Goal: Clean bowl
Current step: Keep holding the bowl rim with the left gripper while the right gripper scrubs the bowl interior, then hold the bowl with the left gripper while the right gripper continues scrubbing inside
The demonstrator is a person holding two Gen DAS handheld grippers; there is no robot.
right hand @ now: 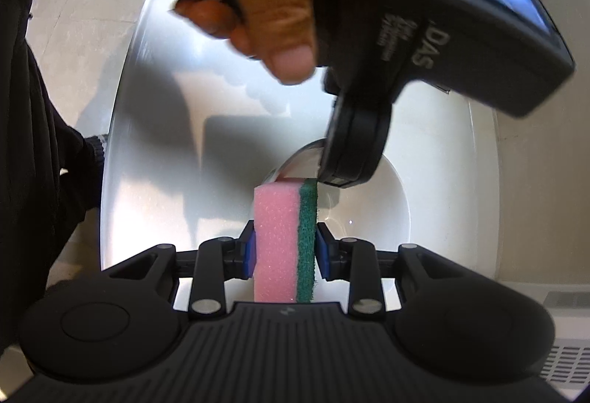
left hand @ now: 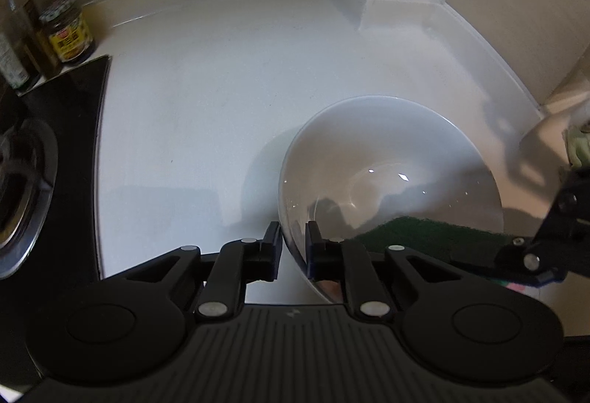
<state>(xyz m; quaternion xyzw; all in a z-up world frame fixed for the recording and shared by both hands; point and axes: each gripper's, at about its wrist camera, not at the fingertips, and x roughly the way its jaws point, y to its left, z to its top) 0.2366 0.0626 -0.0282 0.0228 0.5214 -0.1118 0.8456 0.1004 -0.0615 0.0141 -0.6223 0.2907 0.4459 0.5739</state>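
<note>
Black ribbed housing fills the bottom of both wrist views, and just past it our left gripper [left hand: 292, 248] pinches the near rim of the glossy white ceramic bowl [left hand: 391, 159], one finger outside the wall and one inside, jaws drawn nearly together on that thin edge. We judge this hold is there to brace the bowl and tip it toward the other hand; it does look tilted on the white kitchen counter [left hand: 221, 78], though we cannot tell whether its base is lifted off the surface. Our right gripper [right hand: 284, 248] is clamped on a pink foam sponge with a green scouring layer [right hand: 284, 240], jaws spread only as wide as the sponge, blue pads pressing one on the pink face and one on the green. We carry the sponge on edge with its free end pointing down into the bowl's hollow, which would let either face be swept along the curved wall. From the right wrist view the sponge tip sits close to the bowl's inner bottom, near the left gripper's housing; whether it touches the glaze we cannot say. A black glass gas hob [left hand: 55, 130] lies to the left, with a yellow-labelled glass jar [left hand: 68, 30] and bottles behind it, well apart from the bowl.
</note>
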